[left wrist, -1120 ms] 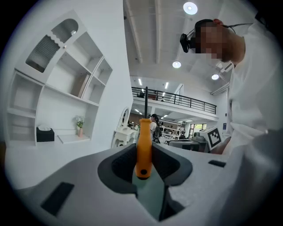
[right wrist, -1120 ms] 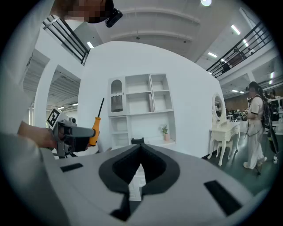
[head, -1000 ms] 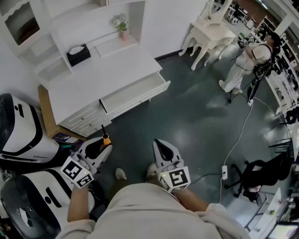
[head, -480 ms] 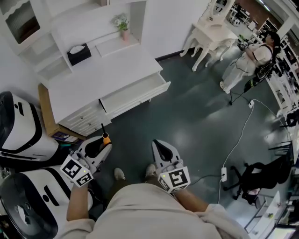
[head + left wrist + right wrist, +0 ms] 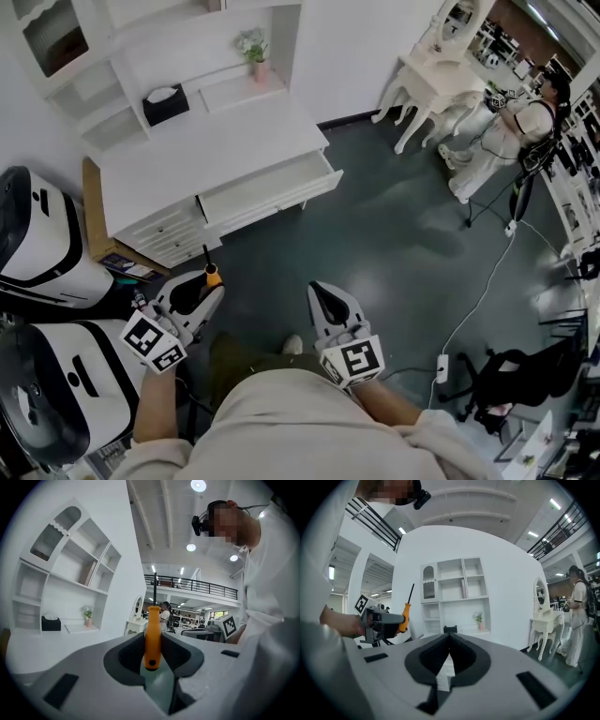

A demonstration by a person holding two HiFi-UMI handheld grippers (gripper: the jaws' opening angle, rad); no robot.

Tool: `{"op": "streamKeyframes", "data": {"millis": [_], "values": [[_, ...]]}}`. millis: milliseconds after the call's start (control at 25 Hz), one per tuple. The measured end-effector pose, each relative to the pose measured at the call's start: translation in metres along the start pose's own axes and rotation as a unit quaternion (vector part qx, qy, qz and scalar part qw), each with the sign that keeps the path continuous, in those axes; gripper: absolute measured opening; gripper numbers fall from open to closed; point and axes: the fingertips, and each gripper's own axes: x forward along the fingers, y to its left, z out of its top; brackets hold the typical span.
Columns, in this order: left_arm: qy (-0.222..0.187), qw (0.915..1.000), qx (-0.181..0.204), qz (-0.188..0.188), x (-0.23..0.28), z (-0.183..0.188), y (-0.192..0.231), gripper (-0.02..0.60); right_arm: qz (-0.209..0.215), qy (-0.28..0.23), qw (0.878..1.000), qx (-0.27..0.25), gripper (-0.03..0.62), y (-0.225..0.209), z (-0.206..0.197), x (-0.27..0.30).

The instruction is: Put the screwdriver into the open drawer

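The screwdriver (image 5: pixel 211 272) has an orange handle and a thin black shaft that points up and away. My left gripper (image 5: pixel 208 284) is shut on its handle, low at the left, a short way in front of the white desk (image 5: pixel 206 150). In the left gripper view the handle (image 5: pixel 152 637) stands upright between the dark pads. The open drawer (image 5: pixel 270 180) juts out of the desk's right front. My right gripper (image 5: pixel 320 292) hangs over the dark floor with its jaws together and nothing in them. The right gripper view shows the left gripper (image 5: pixel 380 620) with the screwdriver (image 5: pixel 406 612).
A black tissue box (image 5: pixel 167 103) and a small potted plant (image 5: pixel 253 45) sit on the desk's shelves. White-and-black machines (image 5: pixel 37 253) crowd the left. A white dressing table (image 5: pixel 441 70) and a person (image 5: pixel 511 122) are far right. A cable with power strip (image 5: pixel 441 367) crosses the floor.
The view has shifted a little toward the desk and the feet below have moved. Both grippers keep their places in the view, the left one still holding the screwdriver.
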Motion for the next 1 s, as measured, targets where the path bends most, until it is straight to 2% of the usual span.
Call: {"op": "streamKeyframes", "data": {"millis": [200,400,640,1000], "values": [[-0.001,0.9999,-0.009,0.012,0.005,-0.009,0.010,0.110,0.004,0.008,1.000,-0.005,0.003,-0.013,-0.006,0.010],[0.003,1.0000,-0.004,0.005,0.015,-0.007,0.040,0.110,-0.006,0.011,1.000,-0.005,0.003,-0.017,-0.004,0.036],[0.010,0.9998,-0.004,-0.020,0.037,-0.003,0.085,0.110,-0.033,0.021,0.999,-0.006,0.003,-0.027,-0.003,0.075],[0.022,0.9979,-0.009,-0.061,0.074,0.008,0.174,0.110,-0.073,0.017,0.997,-0.001,0.003,-0.044,0.016,0.169]]}}
